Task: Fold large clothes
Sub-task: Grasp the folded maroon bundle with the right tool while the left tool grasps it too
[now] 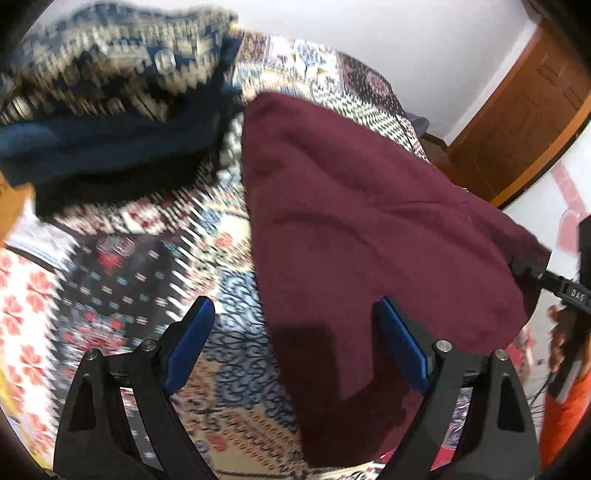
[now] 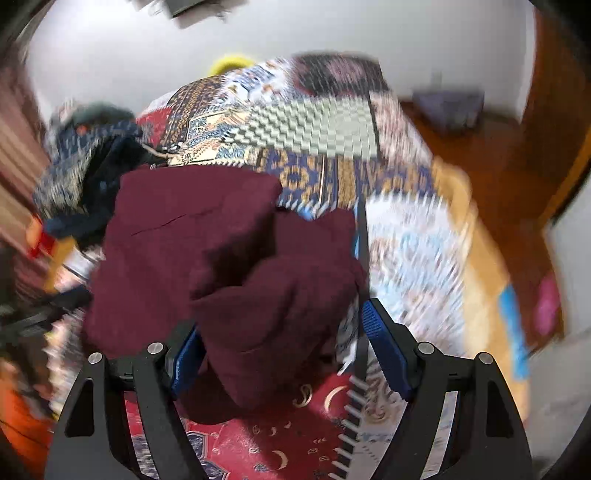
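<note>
We see the maroon garment lying on a bed covered by a patchwork bedspread of many prints. In the left wrist view the garment fills the centre and the 3 o'clock side, its surface fairly smooth with a few shallow creases, and a lower flap of it runs down toward 6 o'clock between the fingers. Our left gripper is spread wide, its blue pads well apart; the right-hand pad sits over the maroon cloth, but we cannot tell whether it touches it. At 10 to 11 o'clock a pile of other clothes rests on the bedspread, a dark navy piece under a blue-and-beige patterned one, just beside the garment's far edge. A wooden door stands at 2 o'clock against a white wall.

In the right wrist view the maroon garment lies at centre and toward 9 o'clock, and a bunched fold of it rises between the fingers of our right gripper. The blue pads stand apart with the bunched cloth filling much of the gap; the cloth presses against the left-hand pad, while the right-hand one is clear of it, so we judge the gripper spread rather than pinching. The pile of other clothes shows at 10 o'clock, touching the garment's edge. This view is heavily motion-blurred toward 3 o'clock.
</note>
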`<state>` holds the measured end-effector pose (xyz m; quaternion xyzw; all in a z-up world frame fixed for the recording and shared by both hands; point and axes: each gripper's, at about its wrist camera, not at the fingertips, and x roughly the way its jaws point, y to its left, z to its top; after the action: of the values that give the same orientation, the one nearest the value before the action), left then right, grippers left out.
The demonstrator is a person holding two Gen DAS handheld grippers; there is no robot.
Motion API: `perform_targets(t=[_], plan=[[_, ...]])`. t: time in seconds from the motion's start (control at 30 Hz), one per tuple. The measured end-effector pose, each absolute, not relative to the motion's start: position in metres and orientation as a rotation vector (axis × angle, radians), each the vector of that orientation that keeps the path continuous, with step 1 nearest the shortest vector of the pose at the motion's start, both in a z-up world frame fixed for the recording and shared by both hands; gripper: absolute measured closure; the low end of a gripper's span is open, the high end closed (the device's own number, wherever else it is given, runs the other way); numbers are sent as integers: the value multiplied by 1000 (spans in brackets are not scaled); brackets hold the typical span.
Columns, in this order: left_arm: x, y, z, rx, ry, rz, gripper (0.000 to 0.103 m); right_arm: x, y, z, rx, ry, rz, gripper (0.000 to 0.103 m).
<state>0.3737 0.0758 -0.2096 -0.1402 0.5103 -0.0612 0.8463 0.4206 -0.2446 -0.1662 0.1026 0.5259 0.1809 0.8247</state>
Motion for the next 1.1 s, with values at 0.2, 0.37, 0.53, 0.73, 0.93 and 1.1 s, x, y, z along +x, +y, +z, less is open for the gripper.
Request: perform_targets(t=[0.2,0.37,0.53,0.73,0.93,1.1], plan=[[395,88,-233,-525,1127,-206,13,435,-253,-186,345,1204,458,19],[411,91,-247,-636,1150,-243,12,450,-244,-194,388,1248,521,18],[424,86,-255,-692,1157,-276,9,462,-240,-201,436,1266,557,18],[436,85,-264,-772,1164,-306,7,466,-236,-204,468,1270,581,17],[427,90,-258,-761,1174,-311,21,462,-244,-197,519,1245,588,45],[407,93,-233,-736,1159,-314,59,456,-241,-182,510,1221,599,67]])
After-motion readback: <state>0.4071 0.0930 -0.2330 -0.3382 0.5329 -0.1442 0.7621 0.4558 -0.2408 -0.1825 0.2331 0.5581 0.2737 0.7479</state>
